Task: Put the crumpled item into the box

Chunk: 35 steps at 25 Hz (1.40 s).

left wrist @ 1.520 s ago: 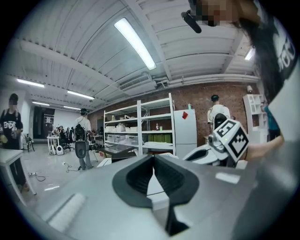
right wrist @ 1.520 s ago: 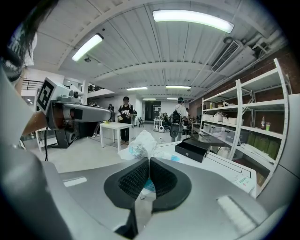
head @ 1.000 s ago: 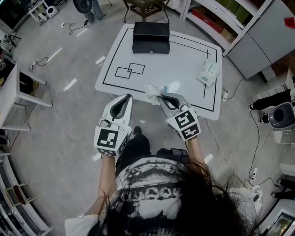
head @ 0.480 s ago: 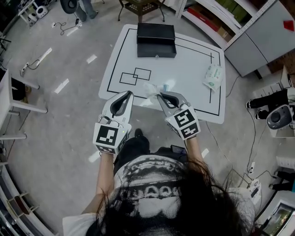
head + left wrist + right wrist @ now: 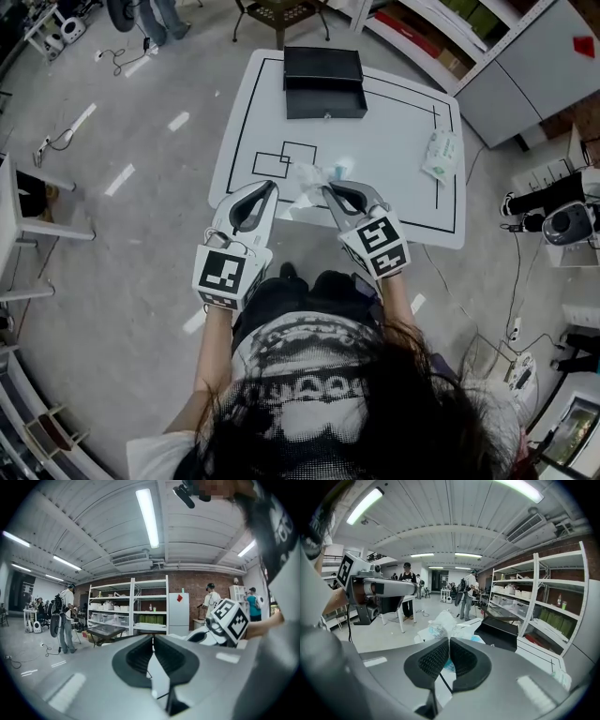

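The crumpled item (image 5: pixel 307 182), a white and blue plastic wrapper, hangs over the near edge of the white table (image 5: pixel 394 159). My right gripper (image 5: pixel 327 190) is shut on it. In the right gripper view the crumpled item (image 5: pixel 439 624) bulges out just past the pinched jaws of the right gripper (image 5: pixel 448 642). The black box (image 5: pixel 324 81) stands at the table's far edge with its lid up, and the box (image 5: pixel 501 632) lies ahead and to the right in that view. My left gripper (image 5: pixel 272 185) is shut and holds nothing, level with the right one, to the wrapper's left.
A green and white tissue packet (image 5: pixel 441 153) lies near the table's right edge. Black outlined squares (image 5: pixel 284 160) are drawn on the table's left part. Shelving (image 5: pixel 441 42) and a grey cabinet (image 5: pixel 525 66) stand beyond the table. A person (image 5: pixel 64 616) stands far left.
Both grippers have moved a little forward over the table's near edge, the right one still carrying the crumpled item. The left gripper stays shut beside it.
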{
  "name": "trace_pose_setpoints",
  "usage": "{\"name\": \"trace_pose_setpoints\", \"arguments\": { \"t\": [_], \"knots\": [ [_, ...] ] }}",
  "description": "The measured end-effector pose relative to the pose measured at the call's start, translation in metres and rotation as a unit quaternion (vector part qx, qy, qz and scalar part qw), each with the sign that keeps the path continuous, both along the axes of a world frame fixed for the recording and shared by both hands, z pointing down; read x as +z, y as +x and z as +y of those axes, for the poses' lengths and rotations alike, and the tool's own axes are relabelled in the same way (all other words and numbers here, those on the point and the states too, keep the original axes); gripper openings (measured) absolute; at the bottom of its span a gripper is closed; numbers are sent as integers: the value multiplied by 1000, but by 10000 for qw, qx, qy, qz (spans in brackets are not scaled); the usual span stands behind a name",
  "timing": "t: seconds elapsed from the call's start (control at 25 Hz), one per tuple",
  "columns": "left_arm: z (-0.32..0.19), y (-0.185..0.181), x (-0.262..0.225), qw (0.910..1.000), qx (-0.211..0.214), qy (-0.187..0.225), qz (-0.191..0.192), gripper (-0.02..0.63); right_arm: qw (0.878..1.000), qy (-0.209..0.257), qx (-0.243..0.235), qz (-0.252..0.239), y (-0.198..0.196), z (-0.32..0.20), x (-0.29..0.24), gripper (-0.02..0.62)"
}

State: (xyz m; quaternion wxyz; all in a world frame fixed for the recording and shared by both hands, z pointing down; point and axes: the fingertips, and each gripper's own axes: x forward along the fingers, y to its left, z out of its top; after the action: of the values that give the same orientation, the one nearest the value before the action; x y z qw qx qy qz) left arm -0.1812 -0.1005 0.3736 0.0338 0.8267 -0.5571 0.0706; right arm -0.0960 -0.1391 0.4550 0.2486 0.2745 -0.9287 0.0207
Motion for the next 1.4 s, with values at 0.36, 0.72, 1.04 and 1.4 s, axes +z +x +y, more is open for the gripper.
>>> {"name": "trace_pose_setpoints", "arguments": {
  "t": [0.36,0.72,1.04,1.4],
  "knots": [
    [-11,3,5,9995,277,-60,105,0,9996,93,239,147,6,-10,-5,15],
    [-26,9,8,9990,413,-58,136,0,9988,187,389,222,14,-36,-8,15],
    [-47,-3,8,9995,287,-105,124,0,9982,311,369,348,7,-93,-9,15],
    [-92,-15,11,9998,116,-178,61,0,9966,238,245,749,-1,-185,12,15]
  ]
}}
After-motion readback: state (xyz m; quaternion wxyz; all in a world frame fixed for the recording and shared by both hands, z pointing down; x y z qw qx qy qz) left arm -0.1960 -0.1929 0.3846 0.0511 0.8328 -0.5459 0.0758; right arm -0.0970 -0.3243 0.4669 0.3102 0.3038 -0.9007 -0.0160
